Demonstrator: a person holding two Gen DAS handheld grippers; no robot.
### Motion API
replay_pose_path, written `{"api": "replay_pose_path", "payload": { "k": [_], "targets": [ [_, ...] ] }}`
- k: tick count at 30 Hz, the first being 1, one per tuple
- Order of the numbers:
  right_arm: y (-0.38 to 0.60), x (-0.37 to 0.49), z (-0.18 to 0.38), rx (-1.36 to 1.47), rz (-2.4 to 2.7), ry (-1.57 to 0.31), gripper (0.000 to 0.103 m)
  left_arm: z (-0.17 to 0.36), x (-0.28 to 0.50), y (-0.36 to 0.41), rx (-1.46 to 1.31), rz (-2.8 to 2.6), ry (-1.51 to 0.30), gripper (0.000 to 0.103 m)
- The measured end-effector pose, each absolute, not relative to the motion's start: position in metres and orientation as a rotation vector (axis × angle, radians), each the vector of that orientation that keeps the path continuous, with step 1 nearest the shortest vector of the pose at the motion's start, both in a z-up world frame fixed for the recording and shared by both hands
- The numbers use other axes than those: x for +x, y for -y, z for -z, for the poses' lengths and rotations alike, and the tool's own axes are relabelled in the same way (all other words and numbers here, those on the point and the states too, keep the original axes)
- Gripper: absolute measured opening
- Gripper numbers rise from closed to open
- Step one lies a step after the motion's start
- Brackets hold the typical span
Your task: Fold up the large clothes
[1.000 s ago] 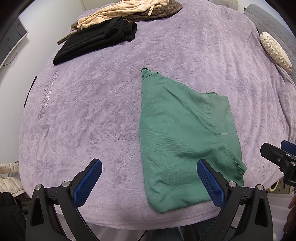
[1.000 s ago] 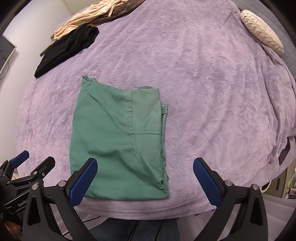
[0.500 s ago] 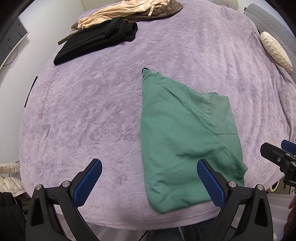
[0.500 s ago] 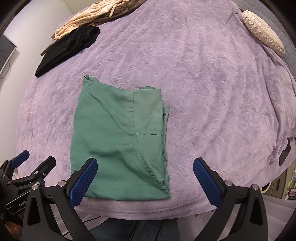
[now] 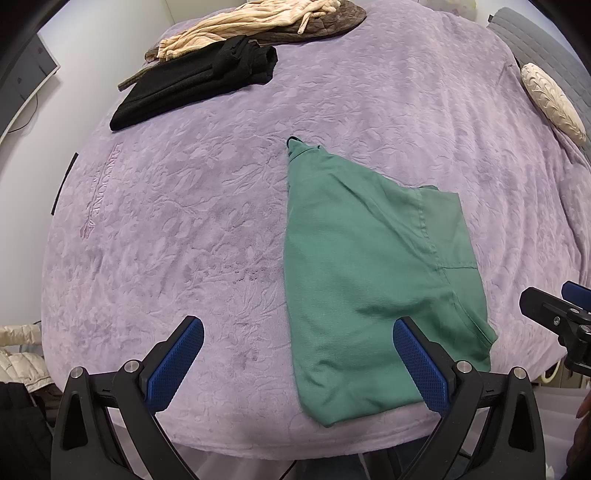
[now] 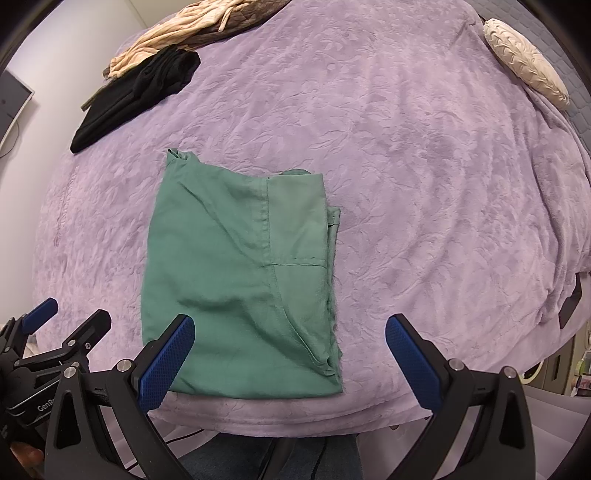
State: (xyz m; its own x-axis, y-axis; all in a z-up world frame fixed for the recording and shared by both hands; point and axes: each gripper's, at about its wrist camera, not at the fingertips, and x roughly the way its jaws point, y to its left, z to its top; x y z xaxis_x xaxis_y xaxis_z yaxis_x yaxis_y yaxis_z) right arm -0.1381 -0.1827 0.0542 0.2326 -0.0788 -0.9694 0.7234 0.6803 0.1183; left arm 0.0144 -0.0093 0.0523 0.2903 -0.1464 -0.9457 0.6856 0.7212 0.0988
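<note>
Left wrist view: the left gripper (image 5: 295, 354) has its blue-padded fingers (image 5: 175, 360) spread wide, holding nothing, hovering over the near edge of the bed (image 5: 184, 206) with its purple blanket. The folded green garment (image 5: 369, 277) lies flat right of center, its lower part between the fingers but not touching them as far as one can tell. A black garment (image 5: 195, 81) and a beige pile (image 5: 251, 26) sit at the upper left, a cream pillow (image 5: 552, 101) at the upper right.

Right wrist view: the right gripper (image 6: 290, 356) is also wide open and empty. The green garment (image 6: 240, 280) sits left of center near the bottom edge of the bed, and the left finger overlaps its lower left corner in the frame. The left gripper (image 6: 59, 332) pokes in at lower left.
</note>
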Motion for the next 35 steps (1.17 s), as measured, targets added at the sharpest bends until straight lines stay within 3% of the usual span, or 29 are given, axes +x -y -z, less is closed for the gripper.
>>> {"api": "replay_pose_path", "payload": {
  "k": [35],
  "targets": [
    [0.1785,-0.1417,-0.0508,0.645,0.604,-1.226,0.103,-0.0518,0.0091,0.0057,0.551,0.617,-1.149,0.103]
  ]
}}
